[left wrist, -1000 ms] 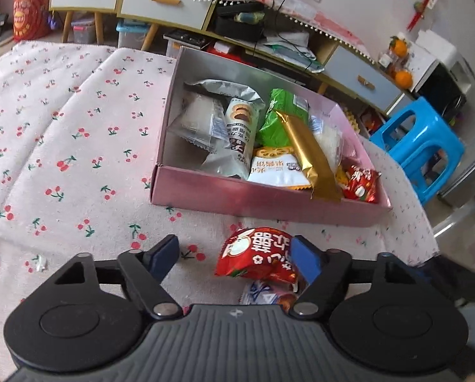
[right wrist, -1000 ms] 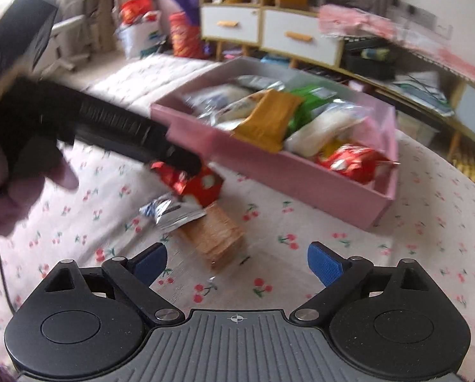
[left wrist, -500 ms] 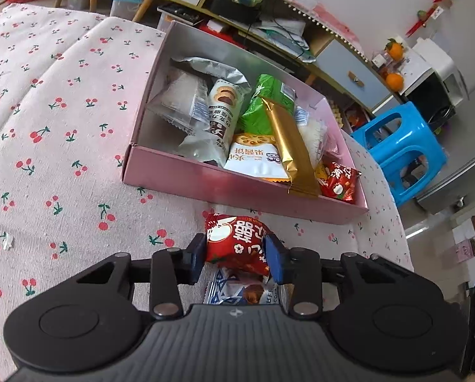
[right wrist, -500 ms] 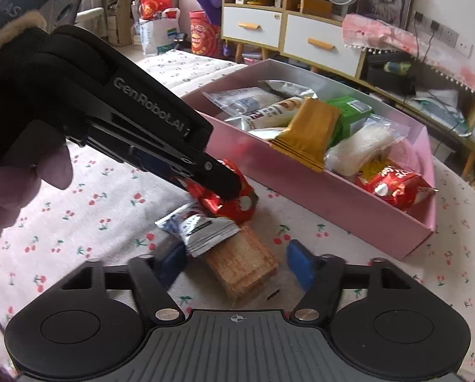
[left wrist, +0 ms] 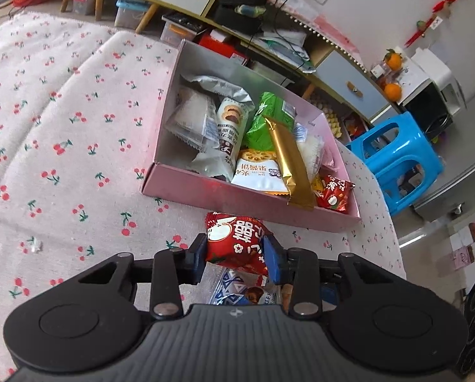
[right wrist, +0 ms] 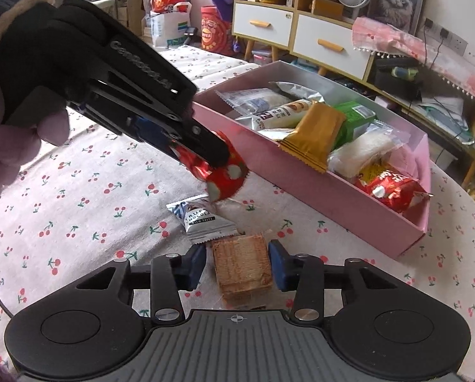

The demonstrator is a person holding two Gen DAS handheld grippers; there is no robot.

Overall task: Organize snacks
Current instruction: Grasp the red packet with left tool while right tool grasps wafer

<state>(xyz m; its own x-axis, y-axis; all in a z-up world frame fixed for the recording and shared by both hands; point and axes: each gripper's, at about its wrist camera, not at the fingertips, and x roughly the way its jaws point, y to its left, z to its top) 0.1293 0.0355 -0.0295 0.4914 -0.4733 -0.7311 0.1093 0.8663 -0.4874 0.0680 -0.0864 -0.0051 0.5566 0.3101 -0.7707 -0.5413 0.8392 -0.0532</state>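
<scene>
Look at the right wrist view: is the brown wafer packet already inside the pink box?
No: the brown wafer packet lies on the cherry-print cloth, between the right gripper fingers, outside the pink box.

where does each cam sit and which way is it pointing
Left wrist: on the left gripper, looking down its fingers at the red snack packet they clamp, pink box beyond.
Right wrist: on the right gripper, jaws closing around a brown wafer block; a hand with the left gripper shows at left.
Shared: red packet, pink box, cherry-print tablecloth.
</scene>
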